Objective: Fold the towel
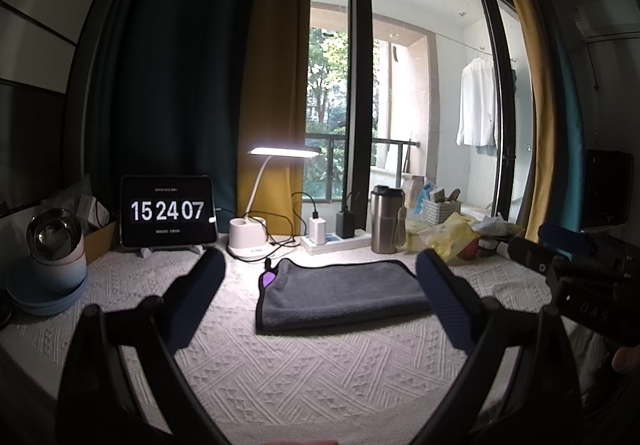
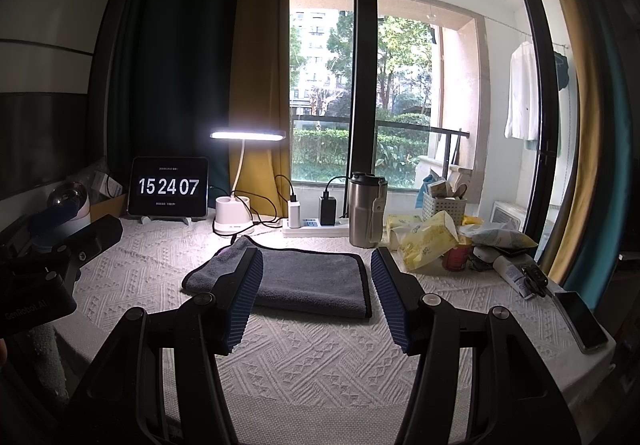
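A dark grey towel (image 1: 340, 291) lies folded flat on the white textured tablecloth (image 1: 304, 369), with a purple patch at its back left corner. It also shows in the right wrist view (image 2: 312, 281). My left gripper (image 1: 320, 265) is open and empty, held above the cloth just in front of the towel. My right gripper (image 2: 316, 259) is open and empty, its fingers (image 2: 244, 285) either side of the towel's near part, above it. The right gripper's body shows at the right of the left wrist view (image 1: 588, 277).
Along the back stand a tablet clock (image 1: 167, 211), a lit desk lamp (image 1: 248, 241), a power strip (image 1: 336, 239), a steel tumbler (image 1: 386, 219), a basket and yellow packets (image 2: 428, 241). A phone (image 2: 580, 319) lies at right. A bowl stack (image 1: 52, 257) sits left.
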### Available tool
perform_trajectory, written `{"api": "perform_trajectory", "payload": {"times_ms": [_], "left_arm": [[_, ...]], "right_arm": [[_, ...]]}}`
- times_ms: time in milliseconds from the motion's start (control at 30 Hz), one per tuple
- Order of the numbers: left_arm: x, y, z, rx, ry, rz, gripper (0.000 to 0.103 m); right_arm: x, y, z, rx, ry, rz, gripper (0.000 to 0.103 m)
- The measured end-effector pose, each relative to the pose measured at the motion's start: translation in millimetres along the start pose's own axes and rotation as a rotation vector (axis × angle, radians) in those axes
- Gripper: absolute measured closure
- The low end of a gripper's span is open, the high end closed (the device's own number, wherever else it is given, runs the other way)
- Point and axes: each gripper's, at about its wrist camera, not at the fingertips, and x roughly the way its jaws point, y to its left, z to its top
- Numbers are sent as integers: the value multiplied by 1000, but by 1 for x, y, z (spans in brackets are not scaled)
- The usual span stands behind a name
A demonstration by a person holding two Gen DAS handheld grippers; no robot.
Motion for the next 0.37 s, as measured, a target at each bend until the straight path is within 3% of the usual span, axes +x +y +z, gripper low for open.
{"api": "perform_trajectory", "payload": {"times_ms": [367], "left_arm": [[1,-2,1,-4,-1,-27,6]], "right_arm": [[1,-1,0,3,5,2,44]]}}
